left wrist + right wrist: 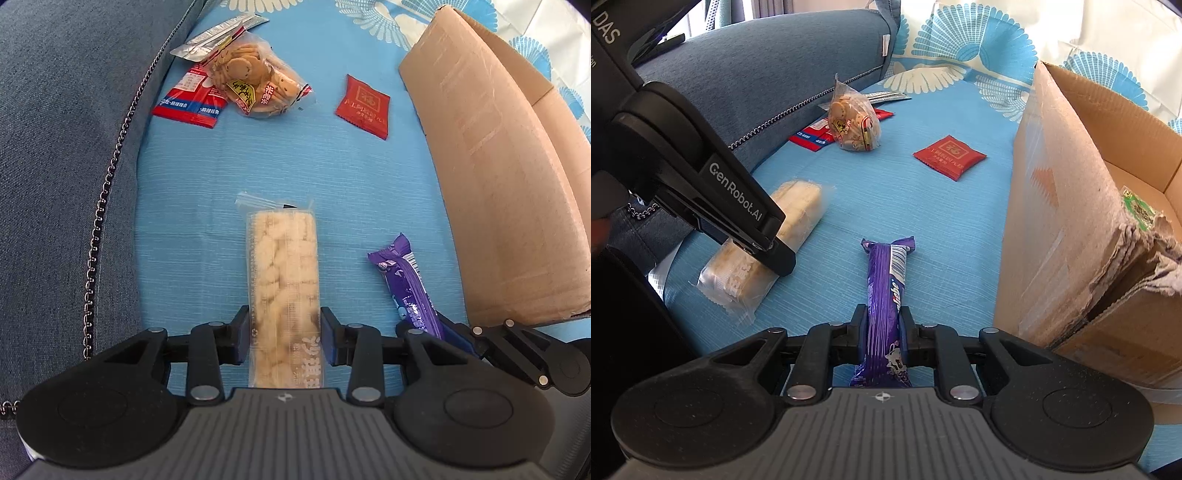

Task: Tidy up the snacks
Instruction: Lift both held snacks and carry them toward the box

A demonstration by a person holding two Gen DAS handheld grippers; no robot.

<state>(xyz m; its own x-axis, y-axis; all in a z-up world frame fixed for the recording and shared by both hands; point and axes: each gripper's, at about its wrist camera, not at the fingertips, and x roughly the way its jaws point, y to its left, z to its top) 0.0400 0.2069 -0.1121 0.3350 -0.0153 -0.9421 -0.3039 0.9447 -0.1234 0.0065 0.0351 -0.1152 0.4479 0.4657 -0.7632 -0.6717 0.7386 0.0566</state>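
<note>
Hand-held gripper on my right (882, 330) pinches the purple bar (884, 295) near its near end; my left one (284, 338) clamps the rice-cake pack (282, 280). Both lie lengthwise ahead on the blue bedcover (332, 177); cardboard box (1067, 229) stands rightward, nearer my right hand

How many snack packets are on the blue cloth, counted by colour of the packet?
Clear packets: 2, the rice-crisp bar and the cookie bag
Purple: 1, the purple bar
Red: 1, the red sachet
Red and blue: 1, the flat packet
Silver: 1, the silver packet
Total: 6
</note>
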